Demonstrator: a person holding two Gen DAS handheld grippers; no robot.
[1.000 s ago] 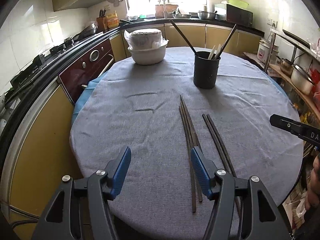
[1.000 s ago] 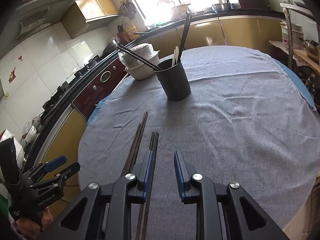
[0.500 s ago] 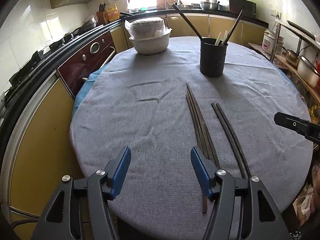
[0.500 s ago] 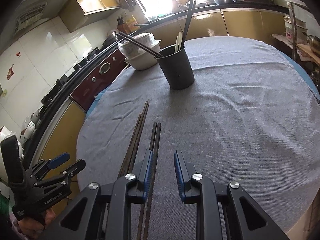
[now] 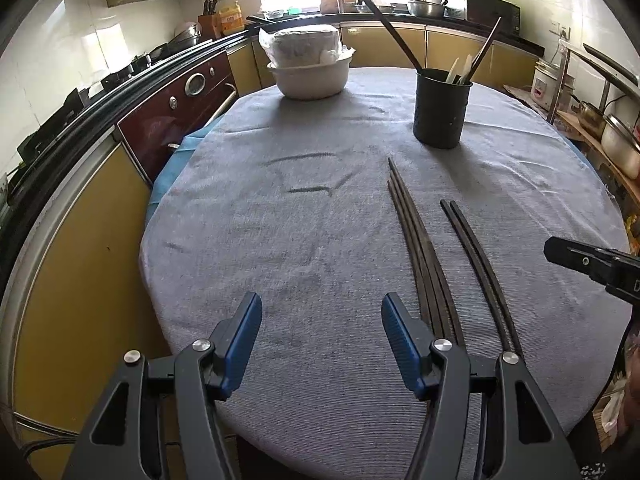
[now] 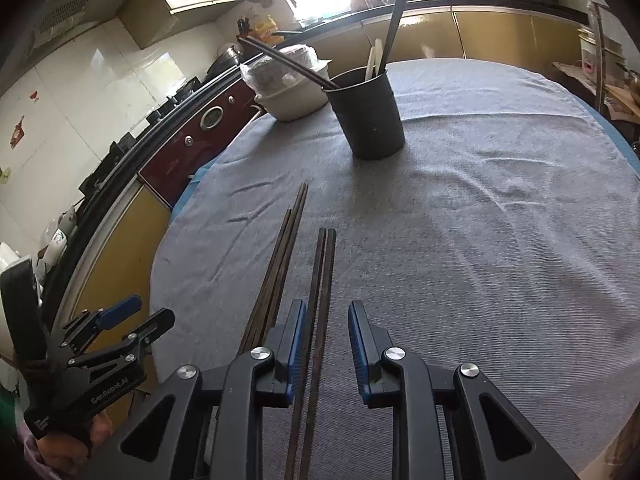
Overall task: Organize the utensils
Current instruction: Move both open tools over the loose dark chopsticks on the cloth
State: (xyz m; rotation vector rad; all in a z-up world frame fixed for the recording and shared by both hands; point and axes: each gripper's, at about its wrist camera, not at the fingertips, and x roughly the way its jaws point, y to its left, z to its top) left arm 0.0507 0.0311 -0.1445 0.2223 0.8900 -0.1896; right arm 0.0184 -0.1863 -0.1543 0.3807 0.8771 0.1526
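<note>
Two sets of chopsticks lie lengthwise on the grey tablecloth: a brown bundle (image 5: 416, 240) (image 6: 280, 264) and a darker pair (image 5: 476, 256) (image 6: 322, 276) to its right. Behind them stands a black utensil holder (image 5: 440, 112) (image 6: 368, 120) with several utensils in it. My left gripper (image 5: 320, 320) (image 6: 154, 308) hovers open over bare cloth, left of the brown bundle. My right gripper (image 6: 327, 316) is narrowly open. The dark pair runs through its gap near the left pad, and neither pad presses on it.
A white bowl (image 5: 308, 76) (image 6: 292, 96) with a bagged lid sits at the table's far left. A dark red oven (image 5: 180, 108) and yellow cabinets curve along the left. Shelves with pots (image 5: 616, 140) stand at the right. A hand (image 6: 60, 448) holds the left gripper.
Both grippers have sunk slightly toward the table. The right gripper shifted so the dark pair lies in its gap instead of under its left finger. The left gripper slid off the brown bundle.
</note>
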